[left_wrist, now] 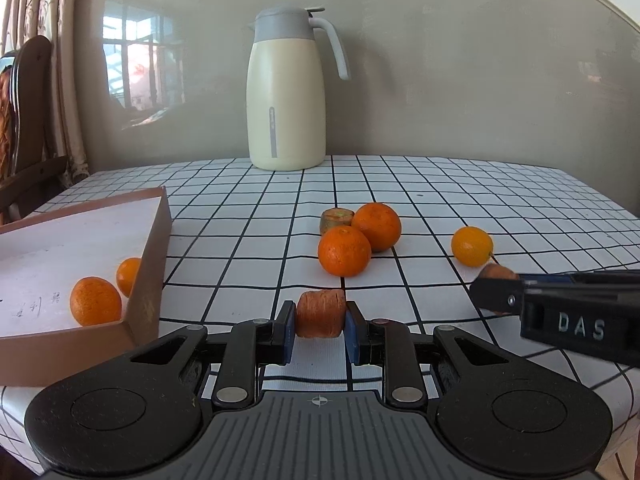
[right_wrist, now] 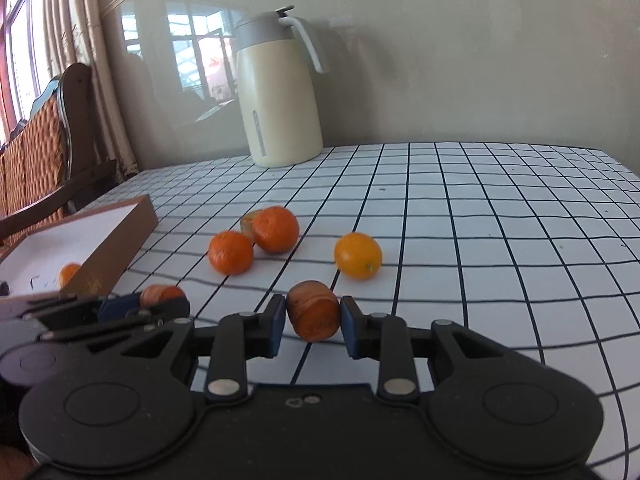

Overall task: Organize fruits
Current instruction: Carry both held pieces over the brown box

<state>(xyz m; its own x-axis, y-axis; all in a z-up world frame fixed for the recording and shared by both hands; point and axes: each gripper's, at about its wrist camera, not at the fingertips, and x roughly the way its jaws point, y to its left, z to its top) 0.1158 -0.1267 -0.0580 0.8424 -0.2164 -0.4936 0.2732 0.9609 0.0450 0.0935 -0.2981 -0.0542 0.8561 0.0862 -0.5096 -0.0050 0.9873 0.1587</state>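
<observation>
Left jaws: the left gripper (left_wrist: 320, 322) is closed partway, blue pads pressed on both flat ends of a carrot chunk (left_wrist: 320, 313).
Left chunk axis: its long axis runs 9 to 3 o'clock, pad to pad; ridged orange skin faces the camera.
Right jaws: the right gripper (right_wrist: 313, 322) is closed to about the same width on a second carrot piece (right_wrist: 313, 315), which touches both pads.
Right piece axis: it sits tilted, the rounded end toward 11 o'clock; the skin is brownish orange and glossy.
Height: whether either piece is clear of the checked tablecloth (left_wrist: 440, 200) I cannot tell.
Loose fruit: at 12 o'clock of the left gripper, two mandarins (left_wrist: 344, 251) (left_wrist: 376, 226) touch each other, with a green-topped carrot stub (left_wrist: 337, 219) just behind them.
Yellow citrus: a small oval fruit (left_wrist: 472, 246) lies at 2 o'clock, apart from the pair.
Box: a brown cardboard box (left_wrist: 154, 256) at 9 to 10 o'clock holds two oranges (left_wrist: 95, 301) (left_wrist: 129, 276) near its right wall.
Background: a cream thermos jug (left_wrist: 286, 92) stands upright at 12 o'clock by the wall.
</observation>
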